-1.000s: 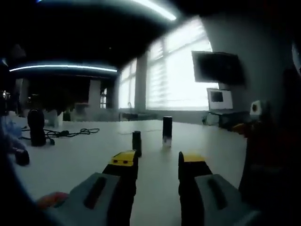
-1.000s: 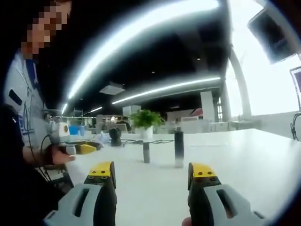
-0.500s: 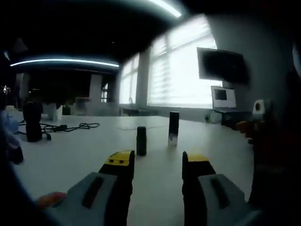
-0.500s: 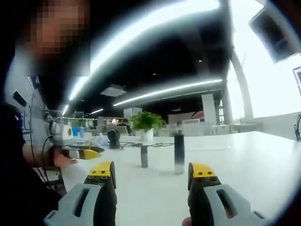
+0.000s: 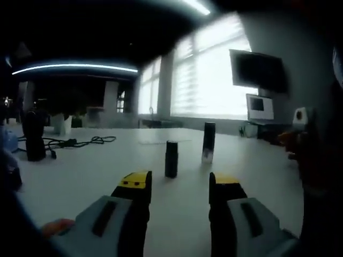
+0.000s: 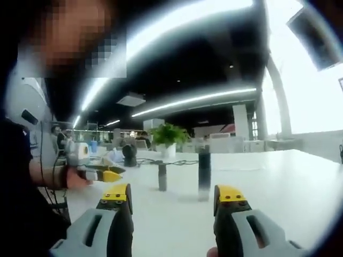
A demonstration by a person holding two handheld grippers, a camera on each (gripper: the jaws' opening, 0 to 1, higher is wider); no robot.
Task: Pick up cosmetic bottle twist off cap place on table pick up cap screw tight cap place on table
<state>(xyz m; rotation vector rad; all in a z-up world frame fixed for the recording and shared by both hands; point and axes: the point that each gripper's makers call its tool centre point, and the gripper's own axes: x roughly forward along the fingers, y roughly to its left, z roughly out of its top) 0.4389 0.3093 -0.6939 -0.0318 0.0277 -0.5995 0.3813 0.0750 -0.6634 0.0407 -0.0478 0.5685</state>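
standing upright on the white table [image 5: 80, 176] ahead of both empty, parted grippers, left [image 5: 178, 184] and right [image 6: 172, 196], the slim cosmetic bottle [image 5: 208, 142] looks light, rigid, tippy: grip mid-body, below the cap.

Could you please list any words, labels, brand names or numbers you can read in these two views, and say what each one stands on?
No text can be read in either view.
Tall cosmetic bottle: no lettering can be made out; too blurred.
Short dark bottle: none legible.
Small lit screen by the window: its content is too small to read.
Dark wall screen: blank.
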